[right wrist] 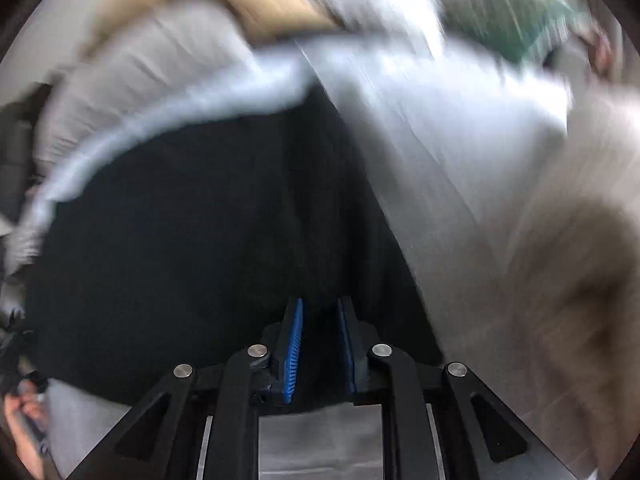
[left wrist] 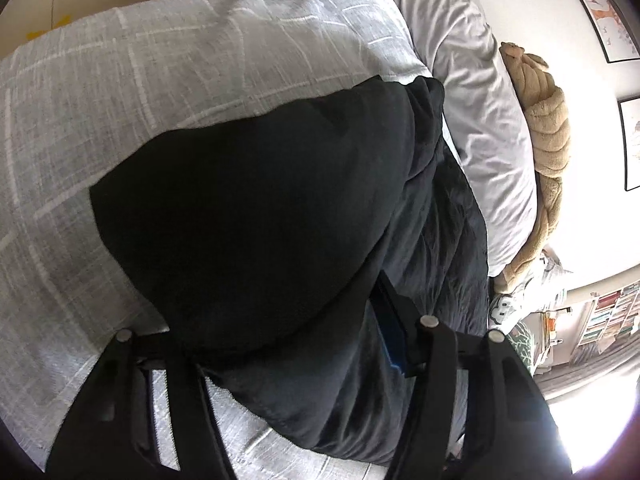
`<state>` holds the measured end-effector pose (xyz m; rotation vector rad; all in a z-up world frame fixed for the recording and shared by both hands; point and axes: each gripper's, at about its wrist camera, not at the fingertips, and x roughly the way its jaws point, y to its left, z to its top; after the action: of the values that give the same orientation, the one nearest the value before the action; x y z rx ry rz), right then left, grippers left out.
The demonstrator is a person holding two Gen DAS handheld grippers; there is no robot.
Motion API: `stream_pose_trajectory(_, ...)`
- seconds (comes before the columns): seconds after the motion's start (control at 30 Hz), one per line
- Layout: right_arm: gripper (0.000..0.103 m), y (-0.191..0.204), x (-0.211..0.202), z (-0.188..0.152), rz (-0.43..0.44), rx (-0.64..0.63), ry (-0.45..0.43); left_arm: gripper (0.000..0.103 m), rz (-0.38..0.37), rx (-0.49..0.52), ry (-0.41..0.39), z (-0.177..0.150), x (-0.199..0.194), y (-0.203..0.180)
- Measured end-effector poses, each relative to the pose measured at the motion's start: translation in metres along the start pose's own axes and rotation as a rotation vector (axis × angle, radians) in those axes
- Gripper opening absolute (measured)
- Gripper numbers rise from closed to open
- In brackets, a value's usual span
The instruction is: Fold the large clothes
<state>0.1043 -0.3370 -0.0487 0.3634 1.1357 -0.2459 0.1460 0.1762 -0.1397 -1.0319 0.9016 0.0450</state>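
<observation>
Left wrist view: the black garment (left wrist: 248, 216) covers the left finger of the left tongs (left wrist: 280, 344); only the right blue pad shows. The shelf (left wrist: 608, 316) contents are too small to identify. Right wrist view: motion blur smears the bedding (right wrist: 420, 128) and a green object (right wrist: 516, 24). A hand (right wrist: 24, 432) is cut off at the lower left edge.

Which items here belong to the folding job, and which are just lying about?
Belongs to the job:
- black fabric garment, spread on the bed
- grey checked bedspread, the folding surface
- left tongs
- right tongs

Lying about:
- white pillow
- tan plush toy
- framed wall pictures
- bookshelf
</observation>
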Motion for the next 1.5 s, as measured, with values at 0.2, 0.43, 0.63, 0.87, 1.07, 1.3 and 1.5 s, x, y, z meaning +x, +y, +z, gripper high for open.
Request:
stream_pose_trajectory(0.2, 0.021, 0.02, -0.029, -0.003, -0.022, -0.028, -0.069, 0.035, -0.044, -0.014, 0.01, 0.005, -0.005, -0.006)
stream_pose_trajectory(0.43, 0.021, 0.107, -0.057, -0.021, 0.206, -0.23, -0.142, 0.027, -0.093, 0.068, -0.077, 0.002, -0.032, -0.037)
stream_pose_trajectory(0.63, 0.012, 0.187, -0.033, -0.01, 0.36, -0.332, -0.11, 0.025, -0.125, 0.117, -0.134, -0.003, -0.05, -0.052)
stream_pose_trajectory(0.87, 0.006, 0.225, 0.038, -0.007, 0.371, -0.34, 0.02, 0.023, -0.28, 0.256, -0.144, -0.019, -0.073, -0.097)
stream_pose_trajectory(1.07, 0.005, 0.217, 0.054, 0.004, 0.413, -0.294, 0.06, 0.023, -0.453, 0.427, -0.087, -0.053, -0.074, -0.166)
stream_pose_trajectory(1.3, 0.006, 0.182, 0.053, 0.023, 0.554, -0.226, 0.112, 0.024, -0.493, 0.666, 0.021, -0.119, -0.047, -0.232)
stream_pose_trajectory(1.5, 0.029, 0.108, 0.02, 0.064, 0.512, -0.112, 0.036, 0.026, -0.426, 0.823, 0.118, -0.168, -0.013, -0.26)
